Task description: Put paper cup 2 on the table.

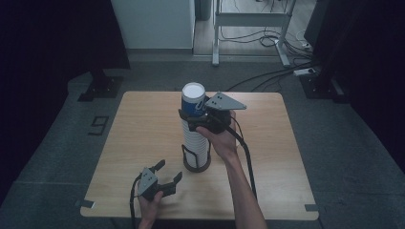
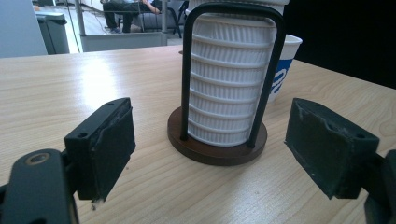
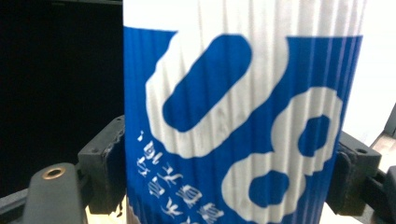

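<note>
A stack of ribbed white paper cups (image 1: 196, 143) stands upside down in a black wire cup holder (image 1: 196, 160) with a round dark base, near the middle of a light wooden table (image 1: 138, 138). The top cup (image 1: 194, 101), blue with white print, sits at the head of the stack. The right gripper (image 1: 198, 118) reaches in from the holder's right; its jaws are closed against both sides of that blue cup (image 3: 243, 121). In front of the holder, toward the near edge, the left gripper (image 1: 165, 172) hovers with jaws spread wide and empty, aimed at the holder's base (image 2: 217, 147). Beyond the table lie grey floor, a white metal frame (image 1: 250, 28) and trailing cables (image 1: 272, 74).
</note>
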